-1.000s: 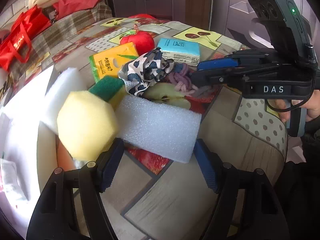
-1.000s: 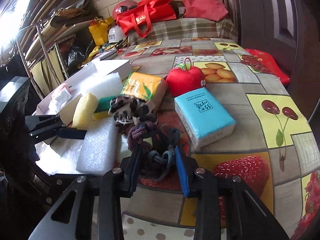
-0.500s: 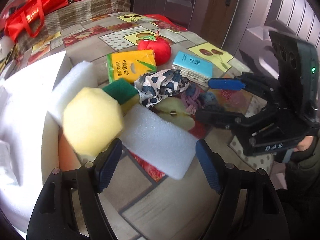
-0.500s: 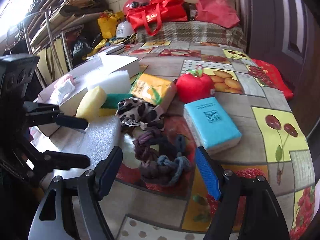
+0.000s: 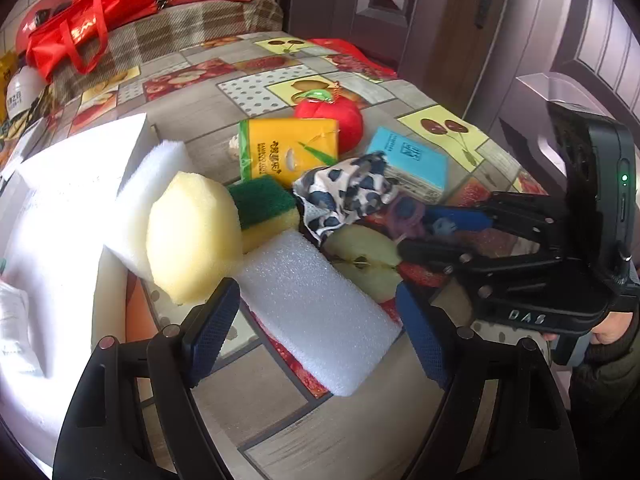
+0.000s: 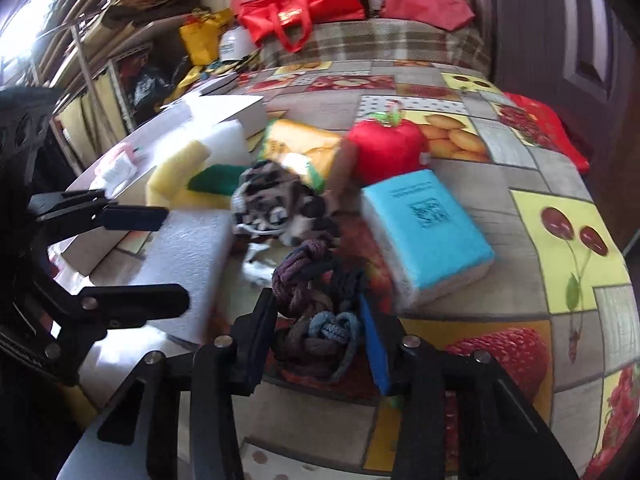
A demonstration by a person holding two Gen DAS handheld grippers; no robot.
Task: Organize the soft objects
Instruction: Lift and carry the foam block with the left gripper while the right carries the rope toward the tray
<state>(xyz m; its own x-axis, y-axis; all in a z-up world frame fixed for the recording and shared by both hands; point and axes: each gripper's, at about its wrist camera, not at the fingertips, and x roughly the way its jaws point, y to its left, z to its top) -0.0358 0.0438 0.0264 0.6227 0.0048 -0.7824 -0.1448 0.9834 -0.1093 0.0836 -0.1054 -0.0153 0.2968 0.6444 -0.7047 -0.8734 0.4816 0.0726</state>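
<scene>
A white foam block [image 5: 316, 308] lies on the fruit-print tablecloth between the fingers of my left gripper [image 5: 316, 320], whose jaws are opening; the pads stand at its two ends without squeezing it. A knotted purple and blue rope [image 6: 316, 312] sits between the pads of my right gripper [image 6: 320, 332], whose jaws are closing onto it and touch both its sides. Beside the block are a yellow sponge [image 5: 192, 236], a green-topped scouring sponge [image 5: 264, 208] and a spotted cloth [image 5: 344, 196]. In the left wrist view the right gripper [image 5: 432, 232] reaches in from the right.
A blue tissue pack [image 6: 424, 232], a yellow tissue pack [image 5: 288, 152] and a red plush apple [image 5: 332, 120] lie further back. A white foam slab [image 5: 148, 192] leans on an open white box [image 5: 60, 220] at the left. Red bags [image 6: 296, 12] sit behind the table.
The right gripper let go of the rope, opened wide, then narrowed around it again. The left gripper rolled and widened a little, with the foam block still between its fingers.
</scene>
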